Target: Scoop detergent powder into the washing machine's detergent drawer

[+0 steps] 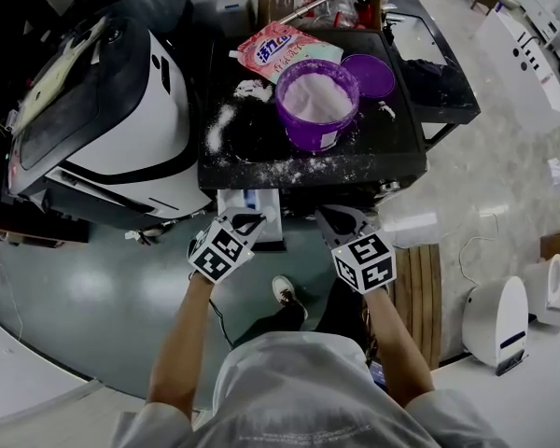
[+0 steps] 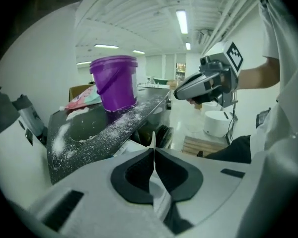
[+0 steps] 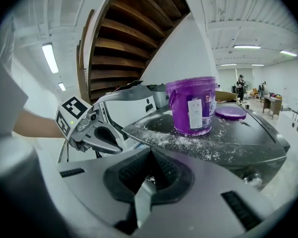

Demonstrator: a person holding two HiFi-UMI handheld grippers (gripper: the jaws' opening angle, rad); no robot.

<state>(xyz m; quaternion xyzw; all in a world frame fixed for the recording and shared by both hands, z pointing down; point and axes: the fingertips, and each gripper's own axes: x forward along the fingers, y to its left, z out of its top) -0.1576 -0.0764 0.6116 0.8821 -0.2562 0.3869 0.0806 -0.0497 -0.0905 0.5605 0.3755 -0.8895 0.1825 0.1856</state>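
Right, so the left tongs (image 1: 246, 222) and right tongs (image 1: 340, 218) are both being held fully closed with nothing gripped, side by side just off the front edge of the black surface (image 1: 261, 168). Detergent powder (image 1: 315, 96) is being seen in the open purple bucket (image 1: 310, 131) standing on that surface, with the purple lid (image 1: 368, 75) lying right beside it and spilled powder (image 1: 220, 127) scattered around.

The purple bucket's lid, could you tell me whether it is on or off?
Off. The purple bucket stands open, white powder showing inside, and its lid lies flat beside it on the black top.
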